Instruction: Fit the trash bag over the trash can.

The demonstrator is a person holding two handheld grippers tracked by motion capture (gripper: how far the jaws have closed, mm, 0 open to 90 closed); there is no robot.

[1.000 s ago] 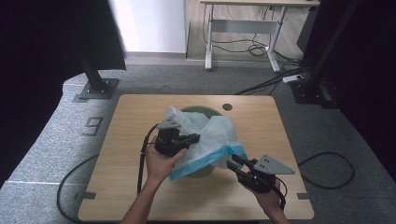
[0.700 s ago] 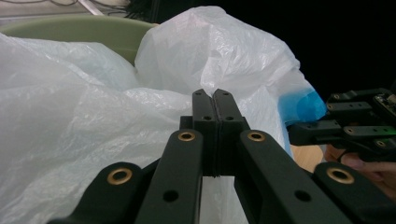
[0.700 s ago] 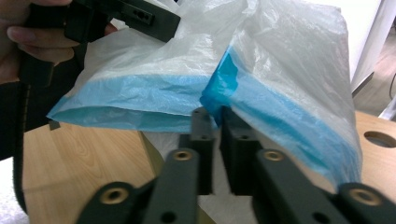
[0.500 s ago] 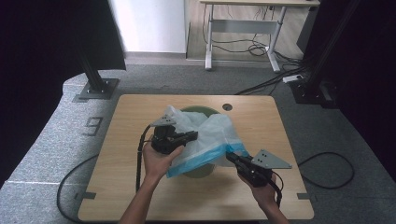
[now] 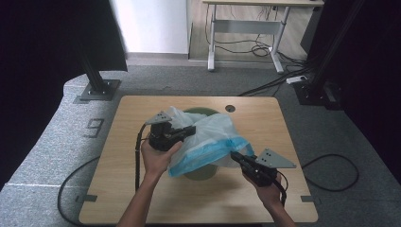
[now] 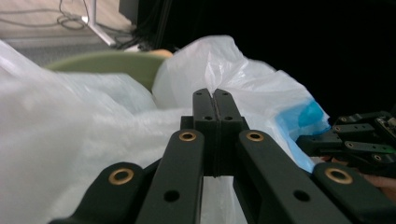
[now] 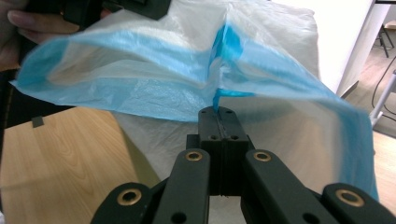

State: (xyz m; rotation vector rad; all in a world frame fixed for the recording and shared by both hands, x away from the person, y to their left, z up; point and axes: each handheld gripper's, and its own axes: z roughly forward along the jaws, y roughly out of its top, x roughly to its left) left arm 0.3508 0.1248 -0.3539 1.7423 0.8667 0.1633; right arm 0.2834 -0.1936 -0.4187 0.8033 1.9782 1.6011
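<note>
Your left gripper (image 5: 188, 132) has its jaws pressed together on the white film of the plastic bag (image 5: 208, 137), which drapes over the green bin (image 5: 201, 171) at the middle of the wooden table (image 5: 142, 198). Your right gripper (image 5: 235, 156), at the bag's near right edge, is likewise closed, pinching the blue-banded rim (image 7: 224, 95) of the bag. Your left hand (image 5: 158, 158) sits just beside the bag's blue hem

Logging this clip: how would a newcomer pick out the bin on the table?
Start at the wooden table. At its middle, under the white plastic bag with a blue rim, sits the round green bin. It alone is green and rigid.
</note>
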